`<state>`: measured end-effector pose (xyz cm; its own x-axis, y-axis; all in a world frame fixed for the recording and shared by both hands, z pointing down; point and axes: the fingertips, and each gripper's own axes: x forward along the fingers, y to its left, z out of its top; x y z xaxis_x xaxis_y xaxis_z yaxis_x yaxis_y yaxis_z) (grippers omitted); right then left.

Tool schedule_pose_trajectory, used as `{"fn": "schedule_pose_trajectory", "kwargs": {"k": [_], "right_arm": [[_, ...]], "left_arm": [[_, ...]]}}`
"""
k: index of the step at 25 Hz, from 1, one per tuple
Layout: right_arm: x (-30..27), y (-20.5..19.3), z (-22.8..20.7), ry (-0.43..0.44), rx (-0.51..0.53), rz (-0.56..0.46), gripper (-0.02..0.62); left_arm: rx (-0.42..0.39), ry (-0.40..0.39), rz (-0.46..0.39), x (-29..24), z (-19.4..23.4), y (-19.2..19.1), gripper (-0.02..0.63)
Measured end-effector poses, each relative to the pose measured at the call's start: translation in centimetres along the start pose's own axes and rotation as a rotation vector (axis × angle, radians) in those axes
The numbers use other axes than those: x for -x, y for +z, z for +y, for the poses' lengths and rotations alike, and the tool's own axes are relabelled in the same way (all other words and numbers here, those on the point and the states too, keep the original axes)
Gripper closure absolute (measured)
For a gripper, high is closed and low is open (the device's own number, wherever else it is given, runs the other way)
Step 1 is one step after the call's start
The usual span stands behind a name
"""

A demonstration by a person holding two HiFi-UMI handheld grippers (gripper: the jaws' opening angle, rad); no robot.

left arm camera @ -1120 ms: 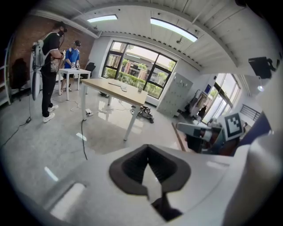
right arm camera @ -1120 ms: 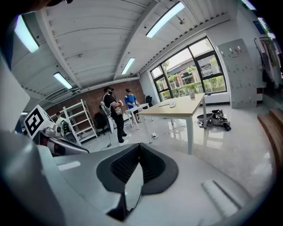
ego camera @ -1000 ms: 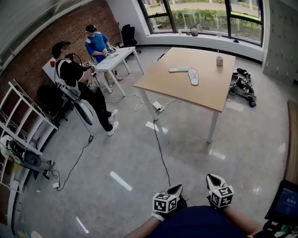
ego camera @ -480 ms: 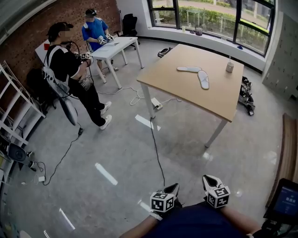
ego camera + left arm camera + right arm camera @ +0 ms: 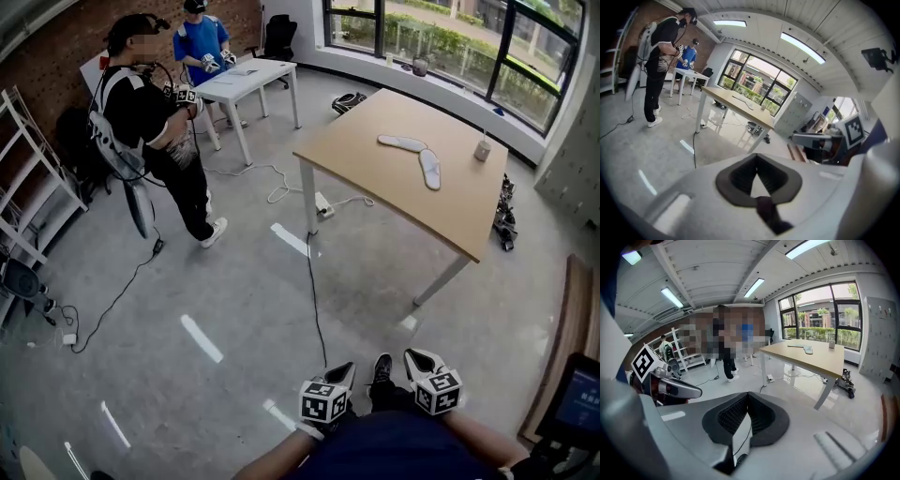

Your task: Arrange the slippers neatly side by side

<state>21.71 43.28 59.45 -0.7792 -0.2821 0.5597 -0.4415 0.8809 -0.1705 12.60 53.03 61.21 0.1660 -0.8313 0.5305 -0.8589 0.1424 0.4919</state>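
2 slippers (image 5: pixel 430 169) too small, screen (image 5: pixel 578 397) cut off

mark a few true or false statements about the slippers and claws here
1. Both slippers lie on the wooden table. True.
2. The slippers lie neatly side by side. False: they lie at an angle to each other.
3. The left claw grips a slipper. False: it is shut on nothing, low over the floor and far from the table.
4. The right claw is shut and empty. True.
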Motion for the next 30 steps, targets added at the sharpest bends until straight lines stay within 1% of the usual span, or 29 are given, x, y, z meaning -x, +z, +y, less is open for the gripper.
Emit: {"fn": "schedule_pose_trajectory", "kwargs": {"k": [3,6,12,14,17,21,25,30], "right_arm": [[-1.5,1.0,0.6,0.031,0.012,-0.001,0.584],[-3.4,2.1,1.0,0.072,0.024,-0.002,0.584],[-7.0,3.2,1.9,0.149,0.013,0.006,0.584],[-8.2,3.5,1.8,0.177,0.01,0.015,0.584],[-10.7,4.4,-0.7,0.19,-0.015,0.02,0.584],[-13.2,6.4,-5.5,0.156,-0.064,0.018,0.584],[-15.0,9.2,-9.1,0.157,-0.049,-0.007,0.584],[-17.4,12.2,-13.6,0.162,-0.082,-0.023,0.584]], "left_arm": [[0.014,0.014,-0.023,0.1,0.6,1.0,0.601],[0.037,0.046,-0.036,0.3,1.7,1.6,0.601],[0.079,0.135,-0.031,0.9,4.8,2.3,0.601],[0.085,0.154,-0.02,0.3,5.6,2.9,0.601],[0.081,0.168,0.006,-2.5,6.6,4.4,0.601],[0.076,0.169,0.031,-6.7,6.8,7.4,0.601],[0.043,0.158,0.041,-11.0,6.2,11.5,0.601],[0.005,0.163,0.041,-15.5,5.5,16.7,0.601]]}}
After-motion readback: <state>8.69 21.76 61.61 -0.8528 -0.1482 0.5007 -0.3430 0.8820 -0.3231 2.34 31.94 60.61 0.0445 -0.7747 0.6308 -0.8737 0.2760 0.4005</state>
